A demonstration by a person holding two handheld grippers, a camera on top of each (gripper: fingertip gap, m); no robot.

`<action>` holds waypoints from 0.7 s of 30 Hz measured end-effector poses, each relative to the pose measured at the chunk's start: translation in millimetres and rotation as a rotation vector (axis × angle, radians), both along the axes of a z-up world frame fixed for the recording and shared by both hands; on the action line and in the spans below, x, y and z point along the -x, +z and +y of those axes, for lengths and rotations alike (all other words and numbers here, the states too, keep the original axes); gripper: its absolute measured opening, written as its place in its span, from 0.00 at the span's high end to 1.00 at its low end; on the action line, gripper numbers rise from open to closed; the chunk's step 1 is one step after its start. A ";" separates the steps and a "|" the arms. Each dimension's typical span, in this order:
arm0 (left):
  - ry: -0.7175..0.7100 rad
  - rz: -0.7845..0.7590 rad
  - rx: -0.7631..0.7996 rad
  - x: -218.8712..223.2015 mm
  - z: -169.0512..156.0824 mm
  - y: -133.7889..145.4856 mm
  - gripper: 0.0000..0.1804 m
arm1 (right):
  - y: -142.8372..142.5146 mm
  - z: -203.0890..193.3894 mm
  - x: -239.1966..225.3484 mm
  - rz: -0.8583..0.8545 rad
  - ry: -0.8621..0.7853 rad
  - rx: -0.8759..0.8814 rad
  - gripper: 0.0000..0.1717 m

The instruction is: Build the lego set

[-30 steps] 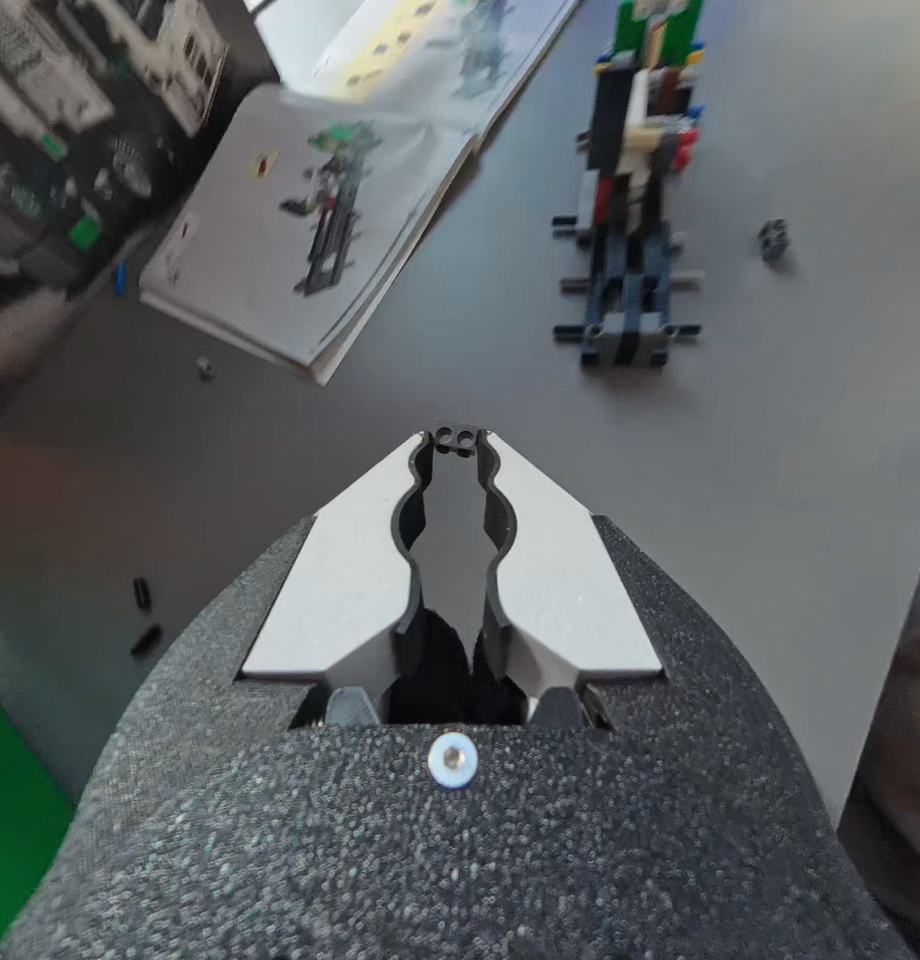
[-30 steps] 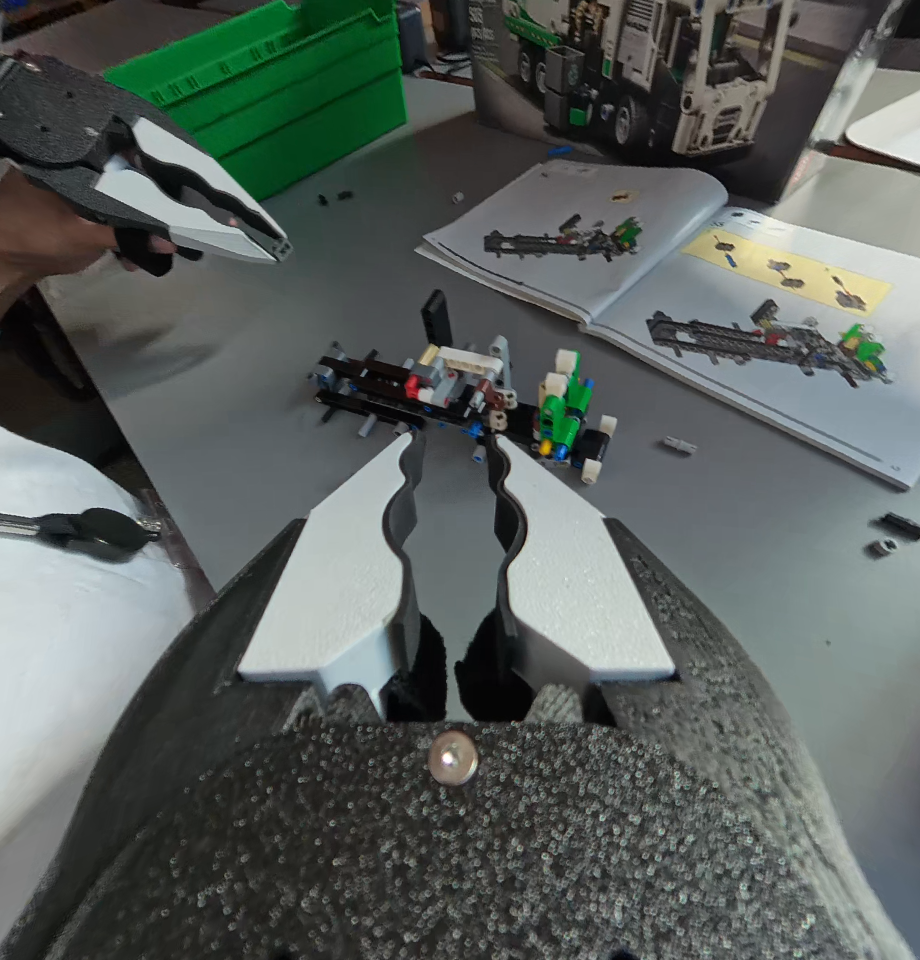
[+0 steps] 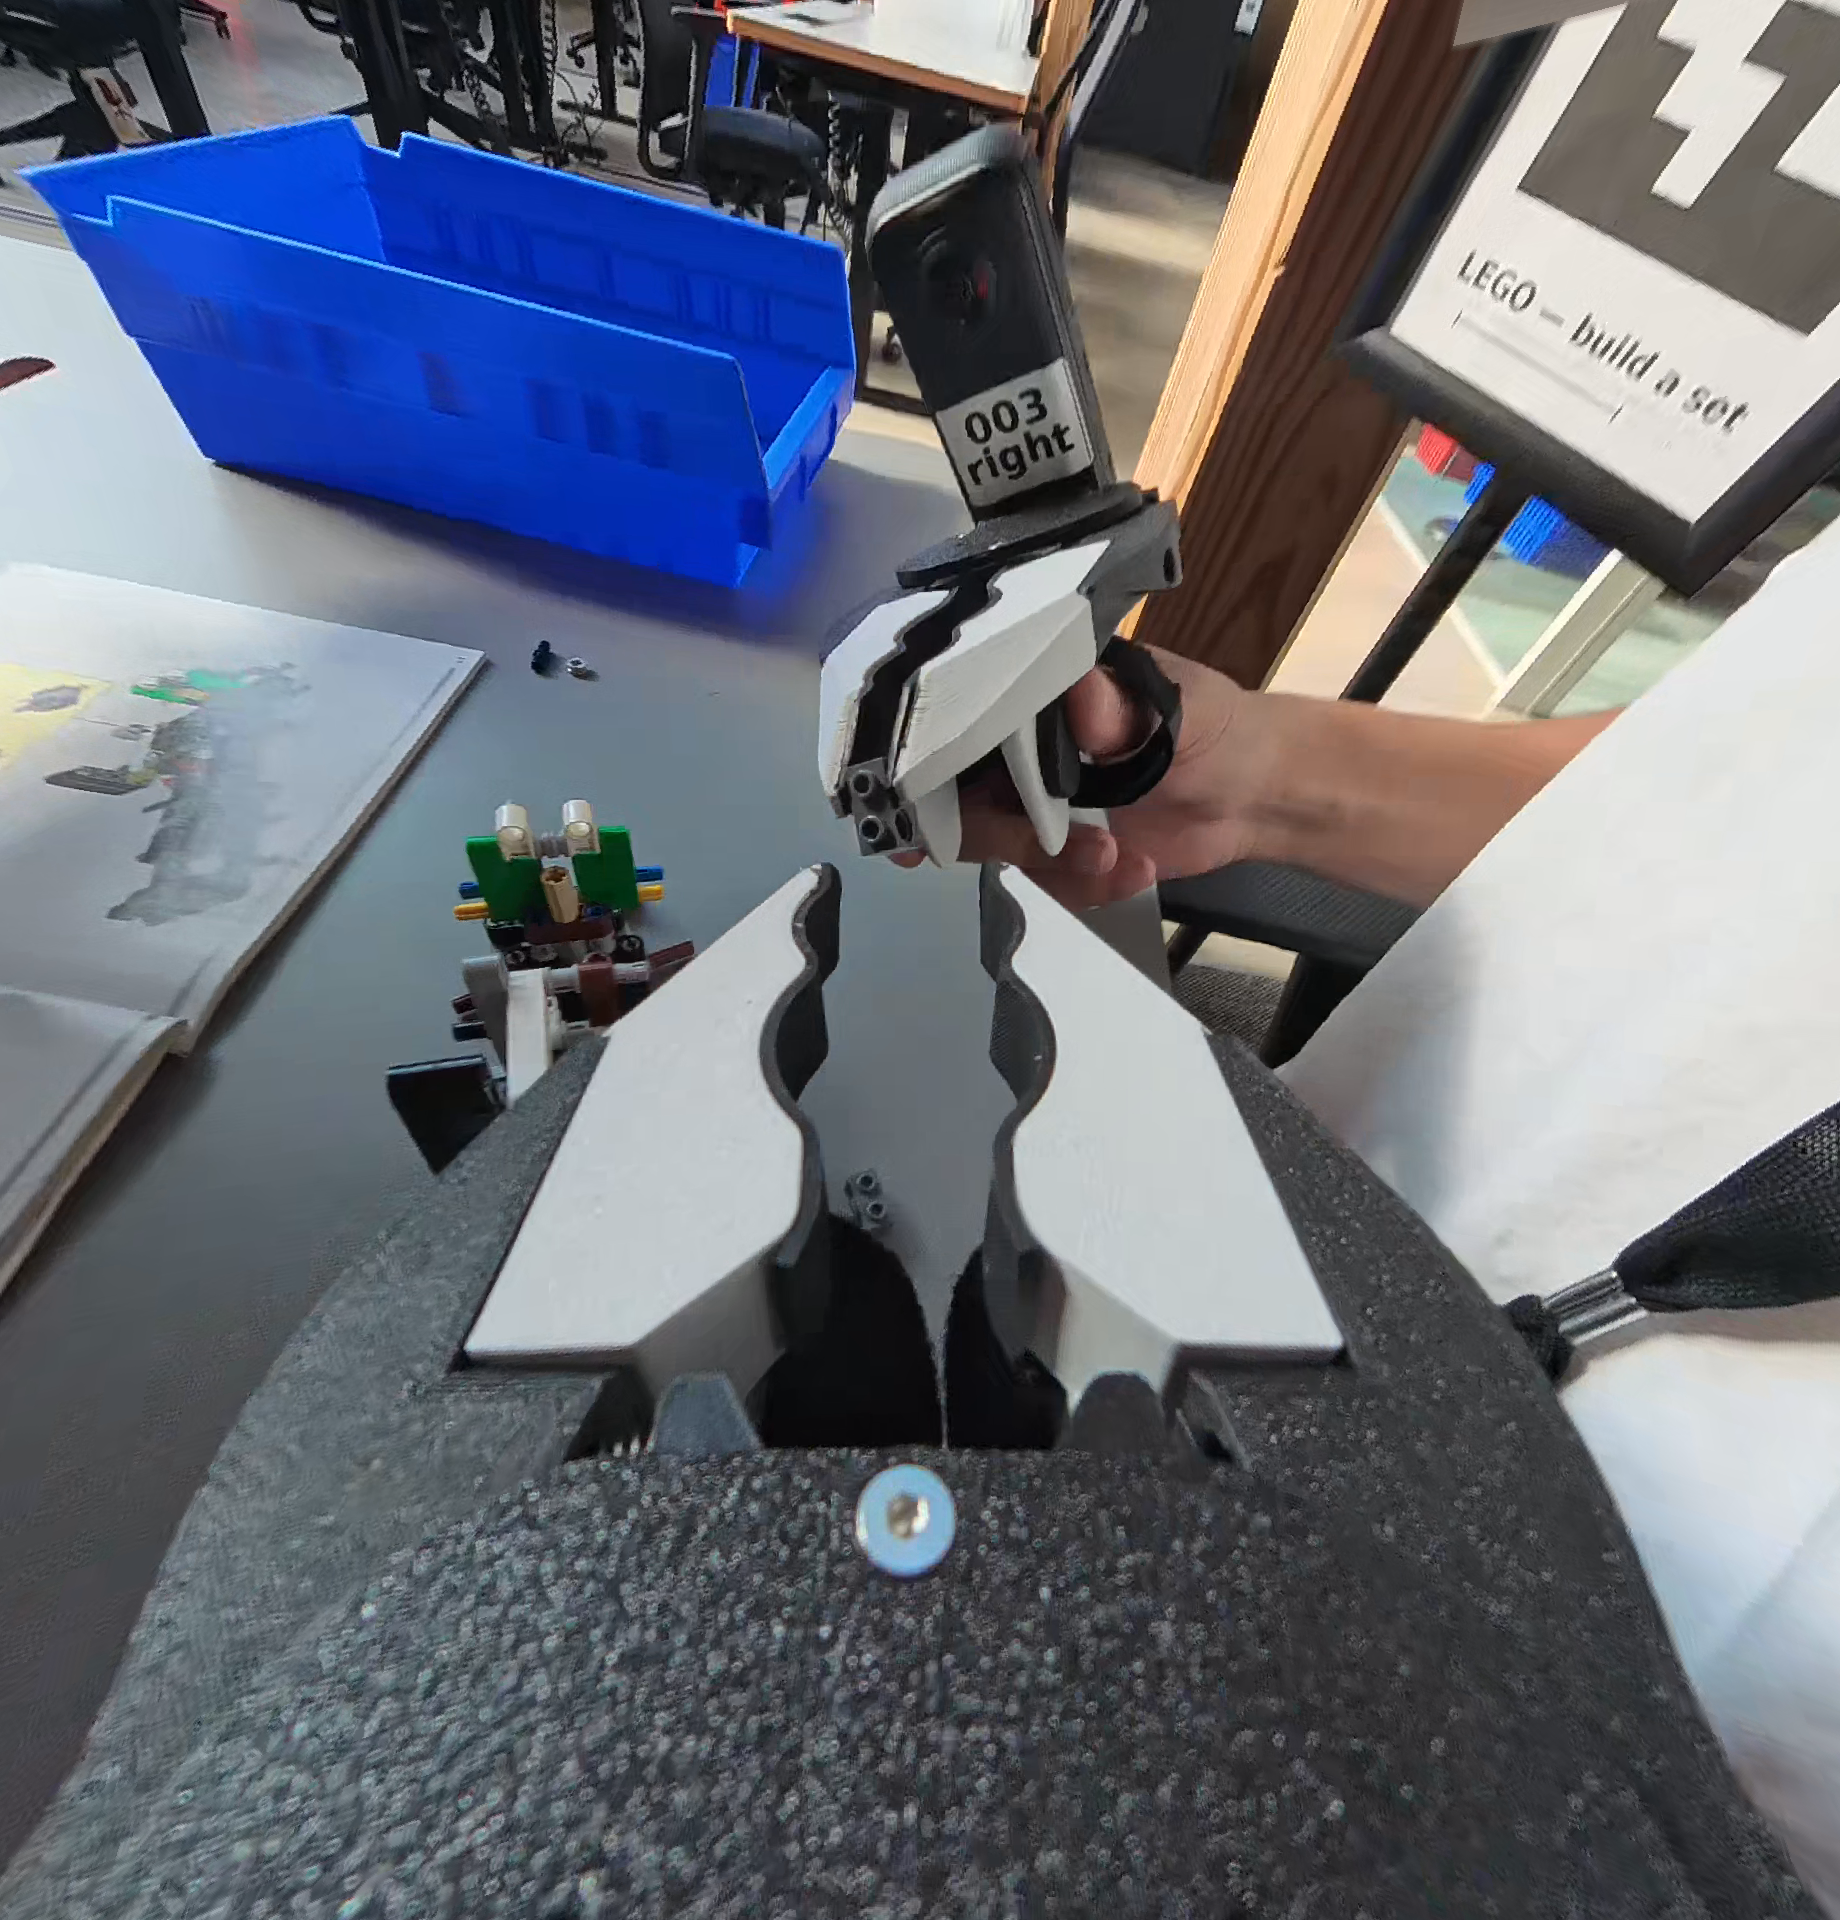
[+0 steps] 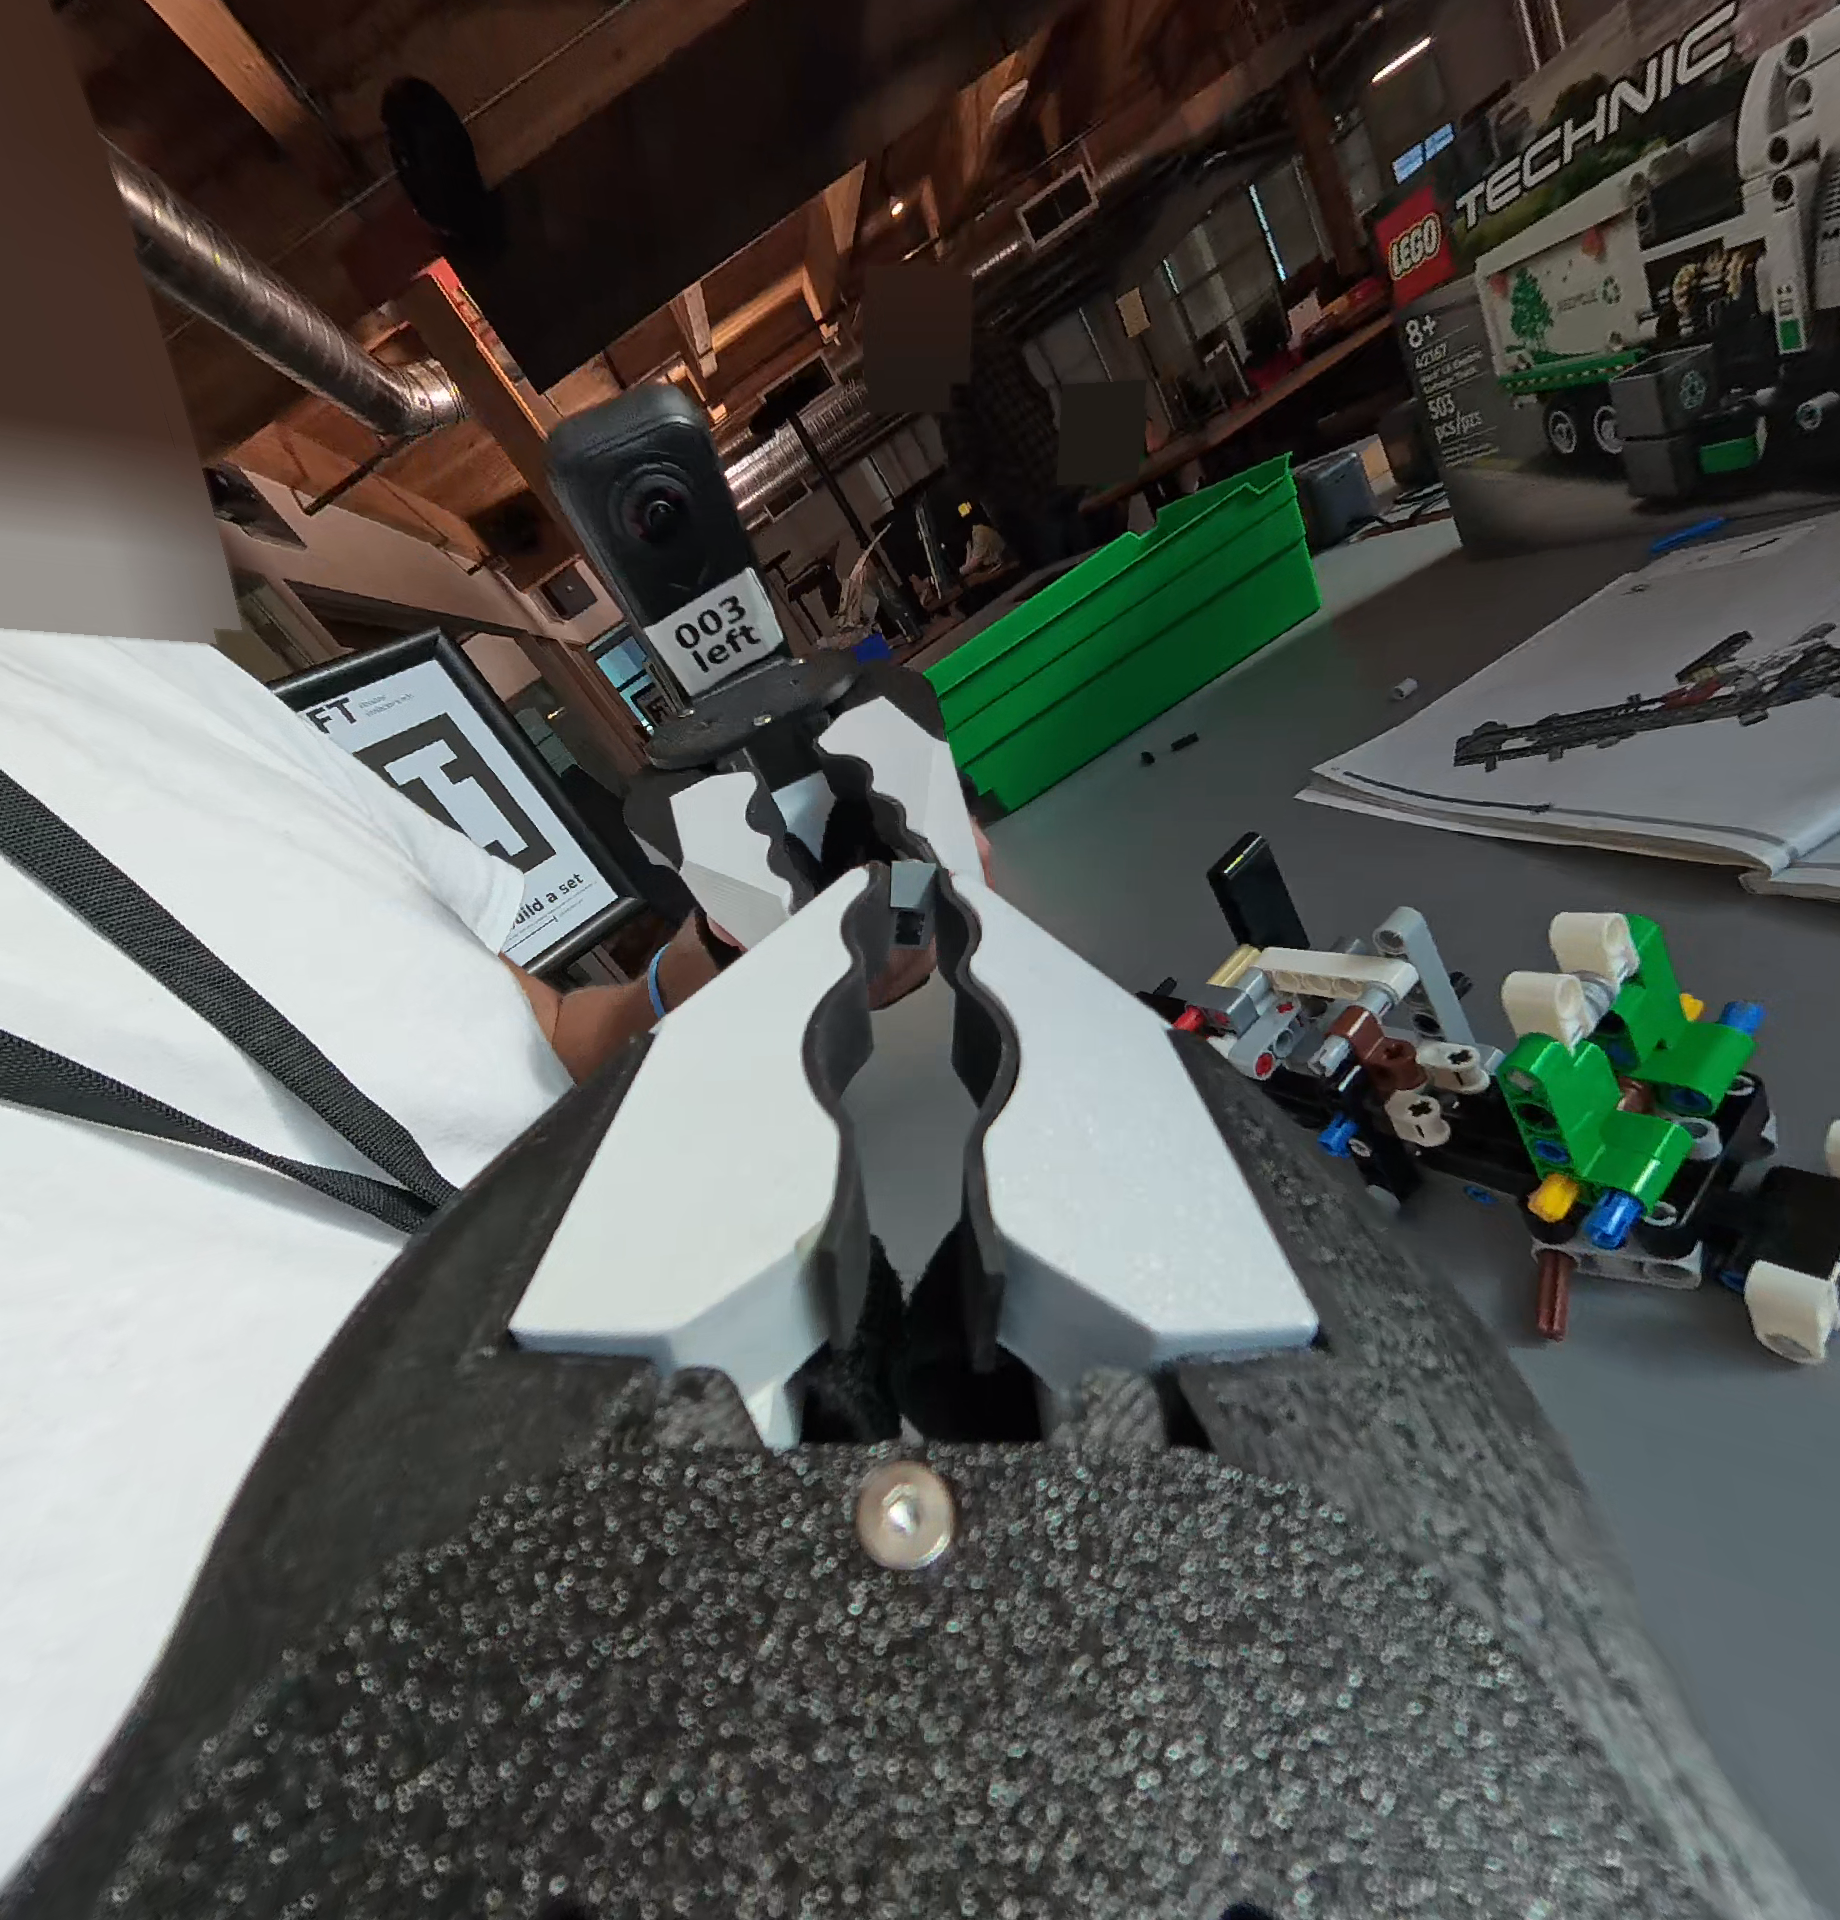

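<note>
Two hand-held grippers face each other, tip to tip, raised above a grey table (image 3: 687,644). The right gripper (image 4: 908,904) has its fingers nearly closed on a small grey building piece (image 4: 911,902), pinched at the very tips, with both dark pads pressed against its sides. Seen from the left wrist view, this piece (image 3: 876,808) sticks out past the right gripper's white fingertips, its long axis running roughly in line with those fingers, and its pierced face turned toward the left gripper. The left gripper (image 3: 905,883) has its fingers spread well apart and holds nothing; only table shows through the gap. The held piece sits just ahead of and slightly above the left fingertips, close to the gap's centre line and leaning a little toward the left-hand finger (image 3: 791,914). The left gripper is the nearer free one. The right gripper tilts downward toward the left, held by a hand (image 3: 1155,790) through a black finger loop. To the left of the left fingers, a partly built brick model (image 3: 552,935) lies on the table, with an open instruction booklet (image 3: 168,779) beyond it and a blue bin (image 3: 459,353) farther off.
</note>
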State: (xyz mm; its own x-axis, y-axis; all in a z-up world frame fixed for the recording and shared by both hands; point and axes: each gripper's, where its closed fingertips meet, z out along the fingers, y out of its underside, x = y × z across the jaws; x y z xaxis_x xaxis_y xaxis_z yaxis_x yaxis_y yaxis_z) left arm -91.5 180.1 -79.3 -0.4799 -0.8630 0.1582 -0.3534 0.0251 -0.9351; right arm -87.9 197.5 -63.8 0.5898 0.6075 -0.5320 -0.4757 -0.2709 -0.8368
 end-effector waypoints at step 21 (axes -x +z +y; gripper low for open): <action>0.189 0.098 -0.480 -10.9 5.4 -58.0 0.96 | -62.0 -2.0 -1.6 -0.348 -0.120 0.322 0.92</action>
State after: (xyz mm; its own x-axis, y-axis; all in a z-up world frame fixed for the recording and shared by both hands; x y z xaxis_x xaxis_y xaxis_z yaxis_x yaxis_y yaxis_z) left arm -80.7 185.5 -137.2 -0.3119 -0.9193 -0.2399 -0.4782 0.3701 -0.7965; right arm -86.3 195.5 -125.8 0.8217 0.3618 -0.4405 -0.2262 -0.5024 -0.8345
